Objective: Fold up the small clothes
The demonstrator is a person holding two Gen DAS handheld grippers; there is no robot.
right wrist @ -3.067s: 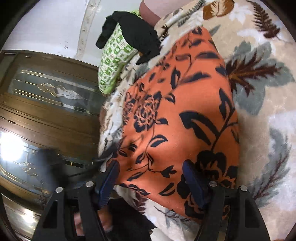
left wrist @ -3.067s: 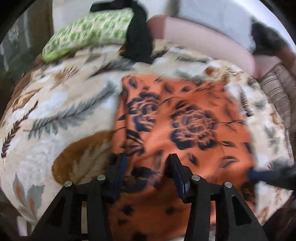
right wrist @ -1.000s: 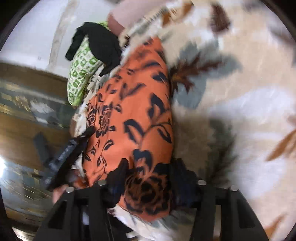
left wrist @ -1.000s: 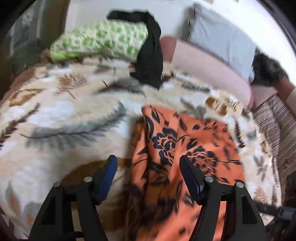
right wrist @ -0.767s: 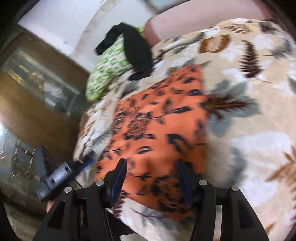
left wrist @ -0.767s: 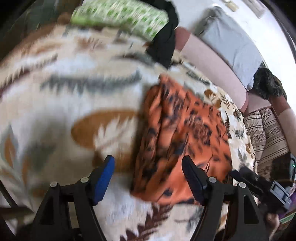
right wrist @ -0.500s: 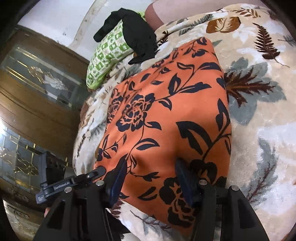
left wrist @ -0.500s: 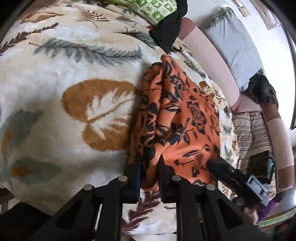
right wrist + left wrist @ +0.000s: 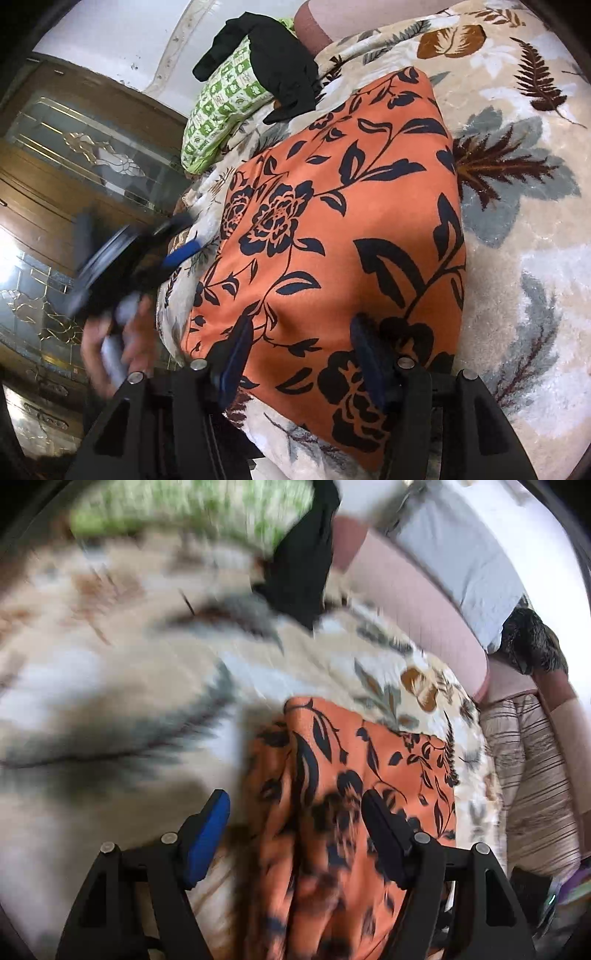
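1 orange cloth with a dark navy flower-and-leaf print lies spread flat on the cream leaf-patterned blanket, its left edge bunched into soft ridges in the left wrist view. 2 grippers show. The left gripper is opening, pads clear of the cloth lying between them. The right gripper hangs released above the cloth's near edge. 1 green pillow carries 1 black garment.
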